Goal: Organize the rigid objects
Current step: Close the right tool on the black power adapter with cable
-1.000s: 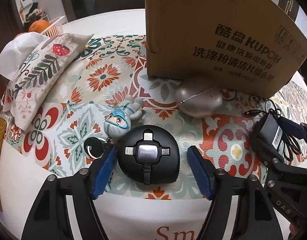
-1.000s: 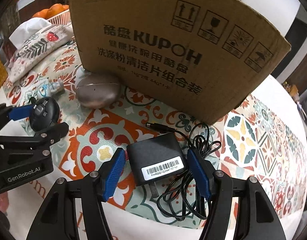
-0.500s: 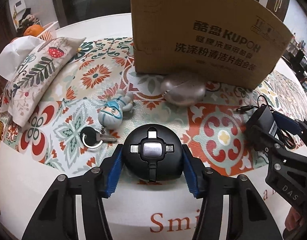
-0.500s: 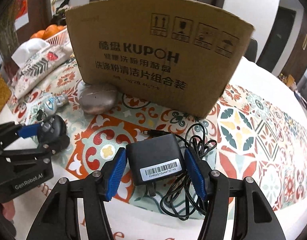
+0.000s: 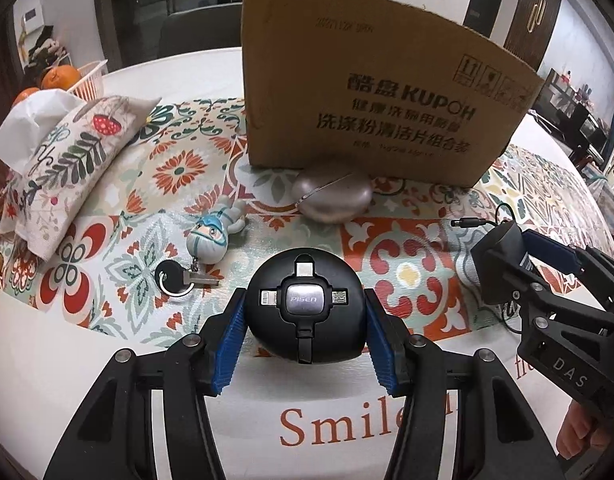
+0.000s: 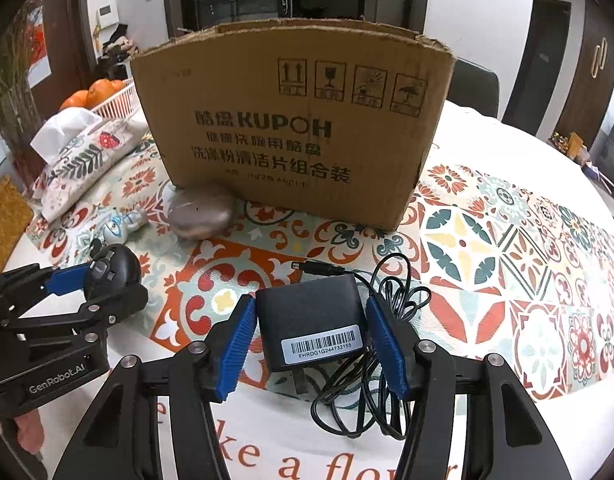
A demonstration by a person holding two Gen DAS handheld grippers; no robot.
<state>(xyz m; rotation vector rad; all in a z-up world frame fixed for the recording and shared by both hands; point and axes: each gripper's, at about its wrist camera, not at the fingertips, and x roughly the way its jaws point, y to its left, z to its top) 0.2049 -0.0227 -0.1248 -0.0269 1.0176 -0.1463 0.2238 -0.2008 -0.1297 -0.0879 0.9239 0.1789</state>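
Pick-up step. Left tongs clamp the round PISEN cable hub; right tongs, closing, grasp the black power adapter. Next move: carry both over the cardboard box rim and drop them in, minding the trailing cord.

The left black two-finger tongs with blue pads point steeply down, clamped. The right tongs, seemingly gripping too, are closing, a hand beside.

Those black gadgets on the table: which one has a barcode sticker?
The power adapter, boxy with a tangled cord, held in the right gripper. The other, the round charger in the left gripper, shows plugs, no barcode.
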